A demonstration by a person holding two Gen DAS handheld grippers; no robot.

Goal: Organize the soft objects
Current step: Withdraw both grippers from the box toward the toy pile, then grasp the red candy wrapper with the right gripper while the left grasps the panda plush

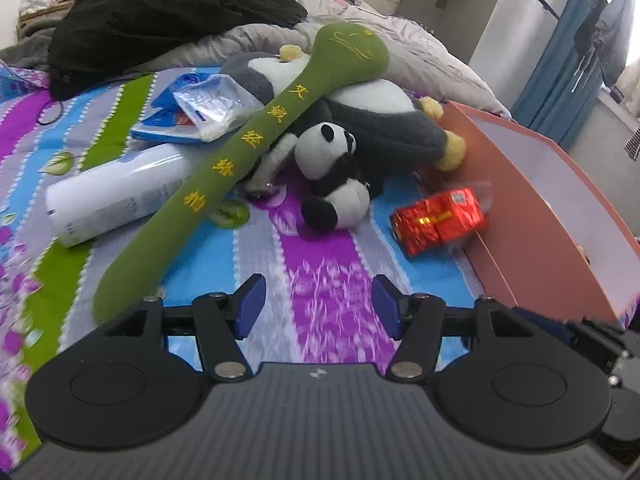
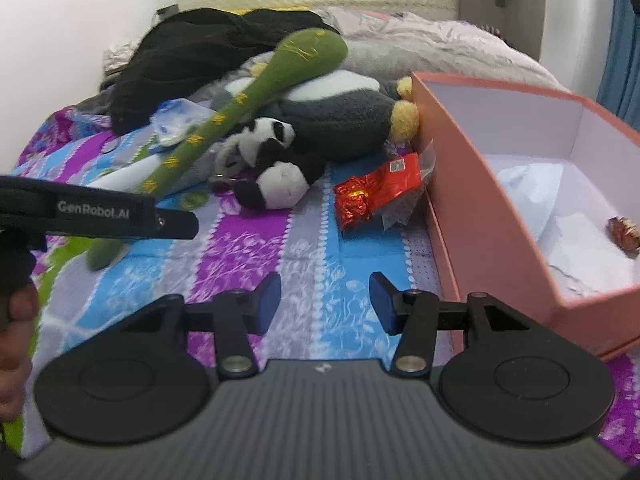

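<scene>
Purple, blue and green stripes cover the bedsheet (image 1: 320,264) where the soft toys lie. A long green plush hammer (image 1: 240,152) with yellow characters leans across a big grey-and-white plush (image 1: 384,120) in the middle; a small panda plush (image 1: 332,172) sits just in front of that, touching it. A white bottle (image 1: 116,196) lies left, under the hammer's handle. A red foil packet (image 1: 438,220) rests right, just beside the pink box (image 2: 480,208), which holds white paper. Black clothing (image 1: 160,12) is heaped at the far left. The left gripper (image 1: 318,308) and right gripper (image 2: 324,304) both hang above the sheet, fingers apart, nothing between them.
</scene>
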